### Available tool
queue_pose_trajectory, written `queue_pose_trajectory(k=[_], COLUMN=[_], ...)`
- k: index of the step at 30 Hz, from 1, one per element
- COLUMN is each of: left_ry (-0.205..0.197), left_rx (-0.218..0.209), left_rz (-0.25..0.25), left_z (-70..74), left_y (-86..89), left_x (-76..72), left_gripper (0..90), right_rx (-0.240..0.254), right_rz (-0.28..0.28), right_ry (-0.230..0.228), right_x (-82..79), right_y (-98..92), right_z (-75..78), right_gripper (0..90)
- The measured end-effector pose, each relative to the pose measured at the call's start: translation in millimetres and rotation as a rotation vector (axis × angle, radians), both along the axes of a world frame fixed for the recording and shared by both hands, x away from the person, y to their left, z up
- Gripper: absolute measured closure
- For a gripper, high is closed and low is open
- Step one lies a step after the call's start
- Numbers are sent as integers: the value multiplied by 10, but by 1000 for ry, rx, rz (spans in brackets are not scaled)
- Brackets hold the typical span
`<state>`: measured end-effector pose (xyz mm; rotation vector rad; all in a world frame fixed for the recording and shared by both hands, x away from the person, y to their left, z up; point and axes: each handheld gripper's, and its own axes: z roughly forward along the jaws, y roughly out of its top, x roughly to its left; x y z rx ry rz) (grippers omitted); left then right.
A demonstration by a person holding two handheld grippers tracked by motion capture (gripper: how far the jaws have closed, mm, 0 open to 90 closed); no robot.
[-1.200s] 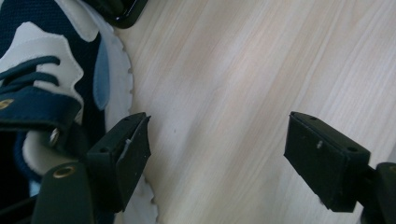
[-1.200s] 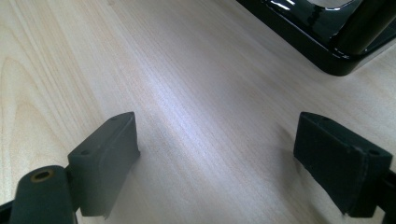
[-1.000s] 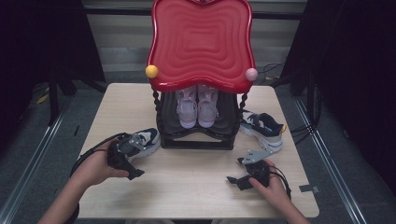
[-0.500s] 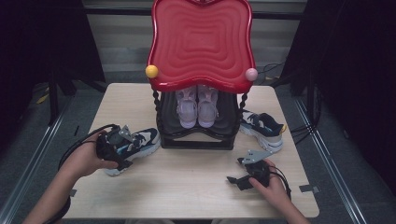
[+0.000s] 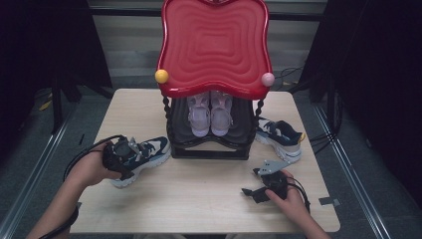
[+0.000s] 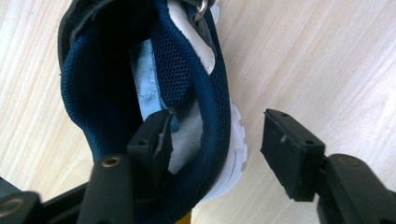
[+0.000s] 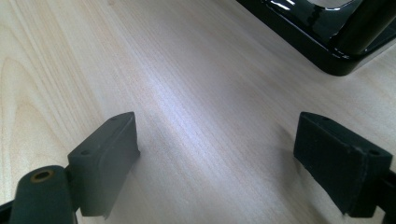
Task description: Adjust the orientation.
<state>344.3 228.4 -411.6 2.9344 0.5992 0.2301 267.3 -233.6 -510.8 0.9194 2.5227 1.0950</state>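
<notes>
On the left of the pale wooden desk (image 5: pixel 209 194), the navy, light-blue and white mesh sneaker (image 5: pixel 142 157) lies on its side just beside the black shoe rack with the glossy red wavy top (image 5: pixel 214 45). The left gripper (image 6: pixel 212 144) has one jaw dipped inside the sneaker's heel opening and the other outside past the white sole edge, so the padded collar wall sits between them; the jaws have just been closing, but a clear gap remains on the outer side and the pads do not yet clamp it. The right gripper (image 7: pixel 224 161) rests low over bare desk at the near right, jaws wide apart and holding nothing. A matching sneaker (image 5: pixel 278 139) sits at the rack's right side, and a pale lilac pair (image 5: pixel 210 114) stands on the lower shelf. My worry is the bite: soft mesh could fold or slip free on lifting, and the dangling toe could strike the rack post nearby.
</notes>
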Motion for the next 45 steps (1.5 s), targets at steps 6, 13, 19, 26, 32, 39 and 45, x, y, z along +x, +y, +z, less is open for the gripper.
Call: queue_pose_trajectory(k=[6, 13, 19, 26, 32, 39, 45], left_ry=[7, 69, 113, 149, 152, 97, 99], left_rx=[31, -5, -69, -102, -99, -100, -38], left_rz=[-14, -5, 53, 75, 52, -25, -124], left_z=[-47, -1, 30, 28, 32, 116, 98], left_y=[-32, -74, -156, -414, -417, -324, -268], left_x=[-3, -44, -113, -227, -216, -215, -238], left_gripper=[478, 665, 713, 706, 547, 364, 287], right_rx=[0, 0, 0, 0, 0, 0, 0], right_rz=[-1, -1, -1, -2, -2, -2, -2], right_ry=[1, 1, 0, 1, 1, 1, 1], right_x=[-1, -1, 0, -1, -1, -1, -1], right_y=[1, 1, 1, 1, 1, 1, 1], right_z=[1, 0, 0, 0, 0, 1, 0], right_gripper=[132, 131, 132, 131, 131, 131, 131])
